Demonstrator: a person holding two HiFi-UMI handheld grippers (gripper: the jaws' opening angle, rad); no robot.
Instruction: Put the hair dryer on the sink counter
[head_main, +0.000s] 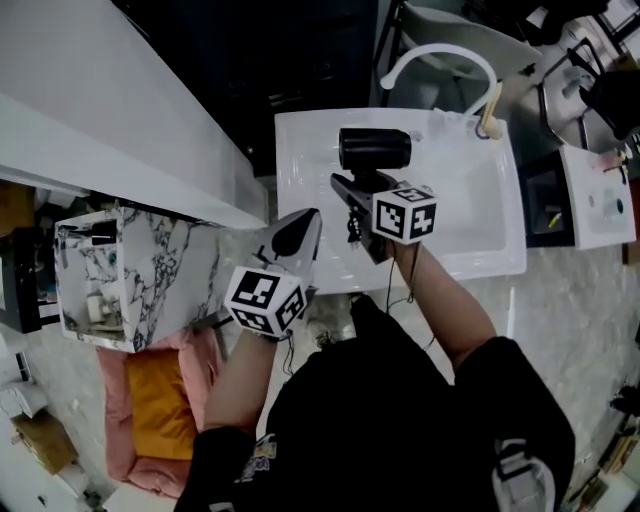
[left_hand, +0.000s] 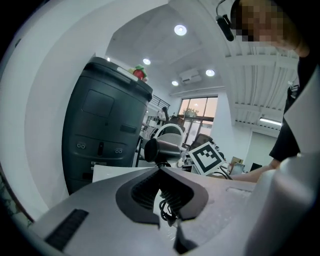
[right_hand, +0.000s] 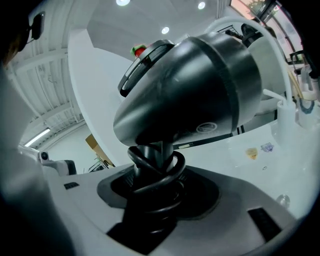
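Observation:
A black hair dryer (head_main: 373, 148) hangs over the white sink counter (head_main: 300, 150), above the basin's far left part. My right gripper (head_main: 352, 192) is shut on its handle, which has the black cord coiled round it. In the right gripper view the hair dryer (right_hand: 200, 95) fills the frame, with its barrel above the jaws of the right gripper (right_hand: 155, 175). My left gripper (head_main: 303, 232) hovers at the counter's front left corner, jaws shut and empty. From the left gripper (left_hand: 160, 169) I see the hair dryer (left_hand: 162, 148) beyond the tips.
A curved white faucet (head_main: 440, 58) rises at the back of the basin, with a small holder (head_main: 490, 118) at its right. A marble-patterned box (head_main: 150, 270) stands to the left. A long white surface (head_main: 120, 120) runs at the upper left. A tall dark cabinet (left_hand: 105, 130) looms left.

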